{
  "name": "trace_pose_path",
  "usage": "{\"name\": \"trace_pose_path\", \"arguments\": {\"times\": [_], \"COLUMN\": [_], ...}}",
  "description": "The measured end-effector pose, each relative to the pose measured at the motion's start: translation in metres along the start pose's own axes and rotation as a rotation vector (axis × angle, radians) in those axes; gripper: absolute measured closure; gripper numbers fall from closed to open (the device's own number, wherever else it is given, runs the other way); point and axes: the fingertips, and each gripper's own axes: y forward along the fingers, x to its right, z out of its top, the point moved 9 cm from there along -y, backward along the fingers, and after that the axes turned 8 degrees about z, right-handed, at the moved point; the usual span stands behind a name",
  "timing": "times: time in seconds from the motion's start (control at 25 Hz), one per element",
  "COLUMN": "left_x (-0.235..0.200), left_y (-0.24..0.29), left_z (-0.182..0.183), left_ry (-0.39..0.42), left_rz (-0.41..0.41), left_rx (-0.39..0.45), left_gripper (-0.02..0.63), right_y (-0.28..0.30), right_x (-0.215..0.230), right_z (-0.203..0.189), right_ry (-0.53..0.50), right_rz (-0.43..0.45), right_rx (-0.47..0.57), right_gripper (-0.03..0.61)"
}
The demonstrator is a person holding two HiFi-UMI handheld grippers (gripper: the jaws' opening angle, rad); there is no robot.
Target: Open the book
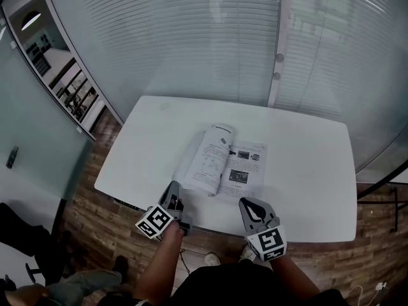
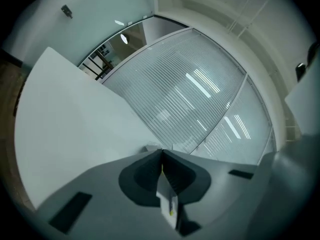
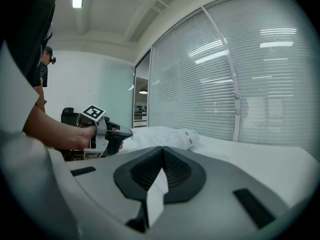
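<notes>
Seeing the book point(image 1: 226, 164) lying open at the middle of the white table point(image 1: 306, 171), left pages bowed up, right pages flat. Have the left gripper point(image 1: 173, 190) at the near table edge, close to the book's lower-left corner, jaws pressed together on nothing. Same for the right gripper point(image 1: 246, 204): near edge, below the book's right page, jaws pressed together, empty. Reading both as apart from the book.
</notes>
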Motion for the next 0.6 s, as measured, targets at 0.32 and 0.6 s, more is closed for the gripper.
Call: {"name": "trace_pose_path", "arguments": {"times": [0.32, 0.6], "left_x": [-0.011, -0.007], "left_y": [-0.003, -0.016], "left_z": [-0.005, 0.006], "left_ry": [0.021, 0.13], "left_rz": [0.131, 0.193], "left_rx": [-0.002, 0.09], "left_gripper": [0.578, 0.485], "right_y": [-0.005, -0.012], "right_x": [-0.001, 0.003], "right_z": [-0.001, 0.0], "right_ry": [-0.006, -0.001], "right_rz": [-0.006, -0.047], "right_rx": [-0.002, 0.012], "right_gripper": [0.572, 0.572]}}
